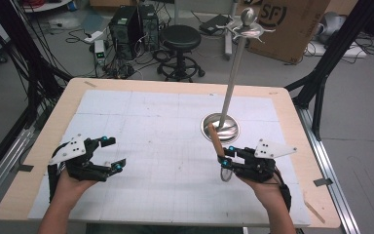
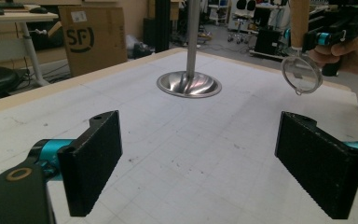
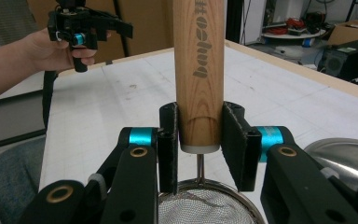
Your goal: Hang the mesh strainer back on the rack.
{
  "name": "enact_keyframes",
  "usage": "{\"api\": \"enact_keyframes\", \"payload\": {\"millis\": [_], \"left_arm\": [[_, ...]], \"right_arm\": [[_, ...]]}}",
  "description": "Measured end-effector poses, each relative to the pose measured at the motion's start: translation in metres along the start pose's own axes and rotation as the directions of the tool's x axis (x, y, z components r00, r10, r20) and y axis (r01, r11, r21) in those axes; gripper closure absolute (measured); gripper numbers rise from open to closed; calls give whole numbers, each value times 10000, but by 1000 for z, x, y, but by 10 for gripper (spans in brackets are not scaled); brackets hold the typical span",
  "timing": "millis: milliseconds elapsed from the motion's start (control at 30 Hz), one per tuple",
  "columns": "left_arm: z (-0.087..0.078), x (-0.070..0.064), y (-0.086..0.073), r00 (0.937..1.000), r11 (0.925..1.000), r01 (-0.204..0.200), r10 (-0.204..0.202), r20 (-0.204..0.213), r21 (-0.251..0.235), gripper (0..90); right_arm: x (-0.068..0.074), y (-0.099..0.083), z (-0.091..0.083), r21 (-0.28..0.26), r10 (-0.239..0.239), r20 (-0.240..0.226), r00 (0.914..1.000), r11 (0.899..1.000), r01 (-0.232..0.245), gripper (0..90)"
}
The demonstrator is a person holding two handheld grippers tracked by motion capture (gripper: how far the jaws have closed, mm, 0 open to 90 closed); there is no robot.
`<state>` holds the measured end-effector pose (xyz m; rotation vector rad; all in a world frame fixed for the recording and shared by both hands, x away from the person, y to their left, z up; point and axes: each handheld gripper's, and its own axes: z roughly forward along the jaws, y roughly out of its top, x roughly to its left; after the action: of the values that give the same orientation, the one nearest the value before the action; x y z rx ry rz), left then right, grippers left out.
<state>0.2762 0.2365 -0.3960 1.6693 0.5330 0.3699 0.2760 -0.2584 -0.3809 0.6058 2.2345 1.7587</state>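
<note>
The right gripper [image 3: 199, 144] is clamping the wooden handle [image 3: 199, 70] of a small mesh strainer [image 1: 222, 161], its two black jaws pressing on either side of the handle's lower end, just above the white collar where the wire neck begins. In the right gripper view the handle is standing upright between the jaws with the mesh bowl [image 3: 205, 210] hanging below; holding it low on the handle is likely keeping the bowl from swinging. In the high view the strainer is being carried clear of the table [image 1: 34, 161], handle tilting up and away from the person, bowl dangling beneath the right gripper [image 1: 222, 162].

The left gripper [image 2: 214, 168] is standing wide open, its jaws well apart with nothing between them. In the high view the left gripper [image 1: 113, 153] is sitting toward the left of the white mat [image 1: 165, 126], well apart from the strainer, apparently waiting out of the way.

Just beyond the strainer is standing a metal hanging stand [image 1: 233, 78]: a round polished base [image 1: 220, 127] on the mat, a thin pole rising from it, and hooks [image 1: 246, 30] near the ball top. Judging by the upright hold and the closeness to the stand, the strainer is probably being readied to hang on a hook, which would call for lifting it well higher. The left gripper view is showing the strainer [image 2: 301, 70] raised beside the stand's base [image 2: 189, 85].

Beyond the table are sitting a black stool [image 1: 180, 46] and a cardboard box [image 1: 287, 24].
</note>
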Motion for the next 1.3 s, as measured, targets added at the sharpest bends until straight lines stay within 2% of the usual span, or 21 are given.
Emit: {"api": "enact_keyframes", "payload": {"millis": [300, 600, 1000, 1300], "left_arm": [[9, -6, 10, 9989, 9999, 117, -112, 452, -93, 153], [27, -17, 32, 9936, 9994, 5, 35, 1128, -351, 154], [63, -40, 65, 9753, 9974, -560, 644, 2111, -459, 164], [82, -52, 75, 9566, 9958, -445, 655, 2838, -800, 241]], "right_arm": [[5, 6, 4, -72, -237, -314, 9992, 9997, 235, 684], [10, 15, 13, -119, -503, -761, 9958, 9987, 495, 683], [15, 25, 29, -222, -745, -1208, 9899, 9971, 724, 683], [20, 30, 37, -329, -826, -1534, 9847, 9964, 785, 684]]}}
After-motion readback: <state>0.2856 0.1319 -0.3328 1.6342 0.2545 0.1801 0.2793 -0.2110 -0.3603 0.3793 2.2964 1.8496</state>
